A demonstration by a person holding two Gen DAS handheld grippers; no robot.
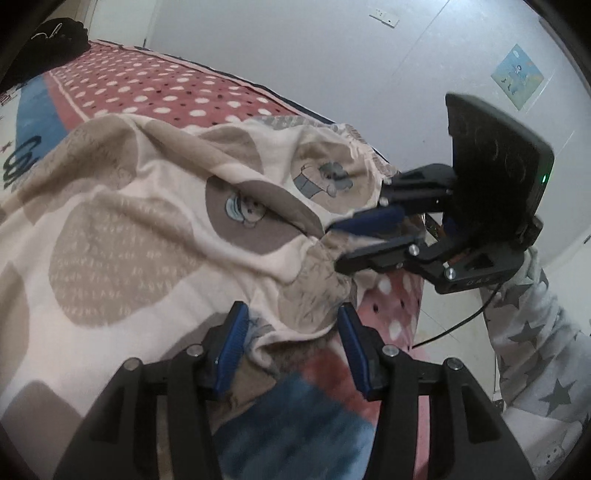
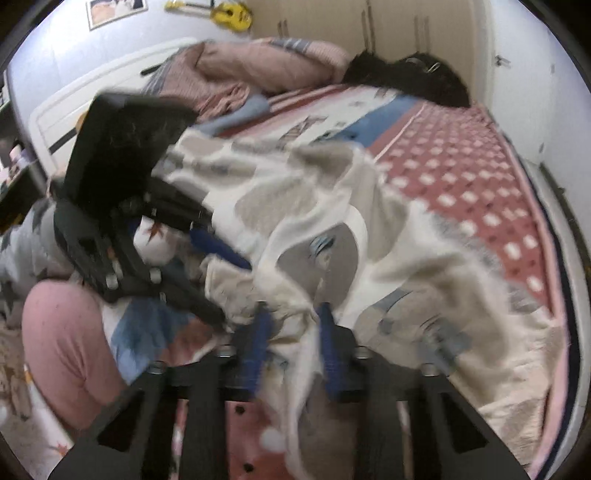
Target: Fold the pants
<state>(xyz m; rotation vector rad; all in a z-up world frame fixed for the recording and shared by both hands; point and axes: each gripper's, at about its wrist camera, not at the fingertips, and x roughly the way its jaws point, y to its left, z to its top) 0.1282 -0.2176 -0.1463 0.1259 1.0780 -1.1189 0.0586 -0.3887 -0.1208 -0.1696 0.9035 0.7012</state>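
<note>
My left tool and right tool are black-framed with blue ribbed pads and silver screws; my sleeve is pale grey with darker stars.

White walls, polka-dot bedspread, cream wardrobe

One pair of cream patterned pants at centre. Two grippers: left gripper at 6 o'clock, right gripper at 3 o'clock. One polka-dot blanket at 11 o'clock. One yellow toy guitar at 12 o'clock.
</note>
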